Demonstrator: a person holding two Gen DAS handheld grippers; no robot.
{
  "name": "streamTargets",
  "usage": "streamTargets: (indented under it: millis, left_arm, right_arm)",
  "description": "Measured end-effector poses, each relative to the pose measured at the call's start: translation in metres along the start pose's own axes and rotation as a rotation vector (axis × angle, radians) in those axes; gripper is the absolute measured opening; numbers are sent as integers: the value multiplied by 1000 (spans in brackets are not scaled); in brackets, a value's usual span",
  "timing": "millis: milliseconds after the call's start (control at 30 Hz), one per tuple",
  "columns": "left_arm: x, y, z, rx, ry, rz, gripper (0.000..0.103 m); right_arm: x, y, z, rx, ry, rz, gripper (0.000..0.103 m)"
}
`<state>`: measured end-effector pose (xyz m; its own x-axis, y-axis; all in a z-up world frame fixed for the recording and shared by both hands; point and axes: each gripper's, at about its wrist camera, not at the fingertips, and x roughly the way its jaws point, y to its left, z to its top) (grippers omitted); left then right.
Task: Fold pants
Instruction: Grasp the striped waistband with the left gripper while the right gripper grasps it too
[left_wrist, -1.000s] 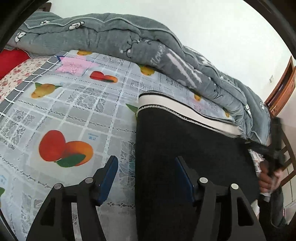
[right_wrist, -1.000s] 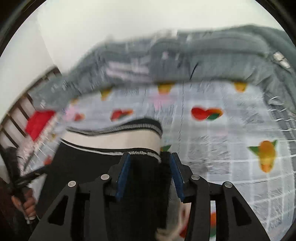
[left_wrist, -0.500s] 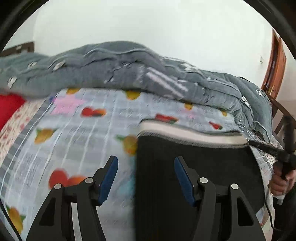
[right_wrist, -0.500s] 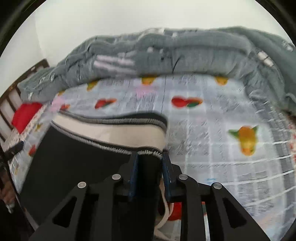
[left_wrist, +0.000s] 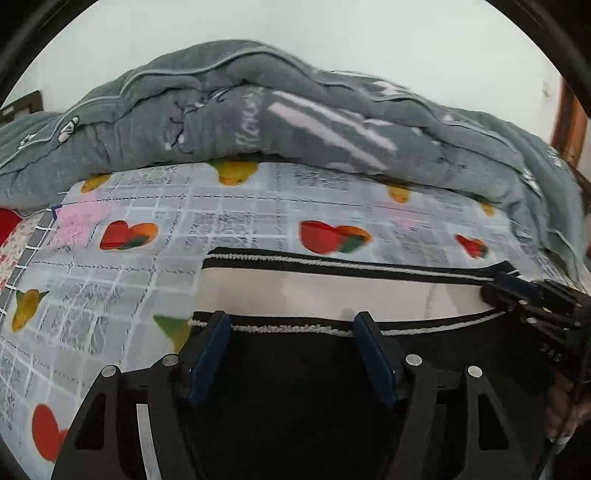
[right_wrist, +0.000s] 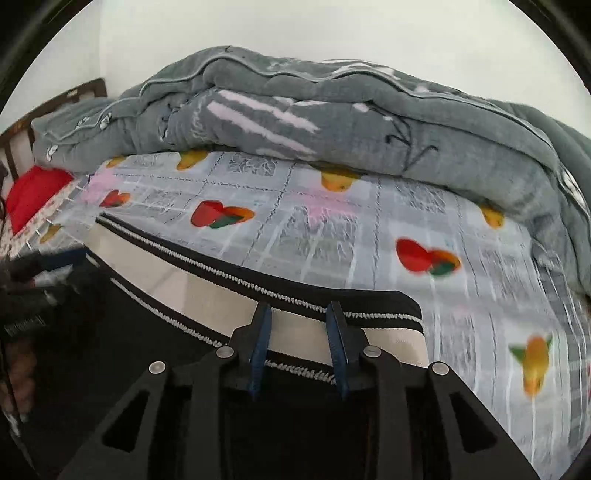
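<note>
Bed sheet (right_wrist: 332, 236) lies flat and bare between the pants waistband (left_wrist: 332, 291) and the grey quilt (left_wrist: 295, 122); a claw could pass across that strip in both views. Quilt is heaped along the far edge of the bed and curls round the right side (right_wrist: 546, 177), walling off that way. Left of the pants, sheet is bare out to a red pillow (right_wrist: 29, 192) near the wooden bed rail (right_wrist: 48, 107). Right of the pants, sheet is free up to the quilt's curl. Left claw (left_wrist: 291, 332) and right claw (left_wrist: 495, 284) both sit at the waistband, near each other, crowding its ends.
</note>
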<state>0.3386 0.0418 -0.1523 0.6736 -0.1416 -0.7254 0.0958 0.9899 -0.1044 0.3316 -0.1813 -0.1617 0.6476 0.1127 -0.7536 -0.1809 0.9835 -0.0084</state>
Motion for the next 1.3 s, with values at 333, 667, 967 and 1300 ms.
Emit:
streamTargets:
  millis: [333,667,967,1300]
  left_arm:
    - [13,-6,-5,16,-37,44,73]
    - [12,-8,-7,20,-49,73,76]
    - [12,-6,-7,12,-50,76,78]
    - [15,-6,-7,13,-38,81,81]
  right_arm:
    - [10,-2,2,6,-59,4,30]
    - [7,-8,0,26,-72,48,31]
    - [3,-8,-3,29,-86,72,36]
    - [3,-8,-2,30,-88,96,41]
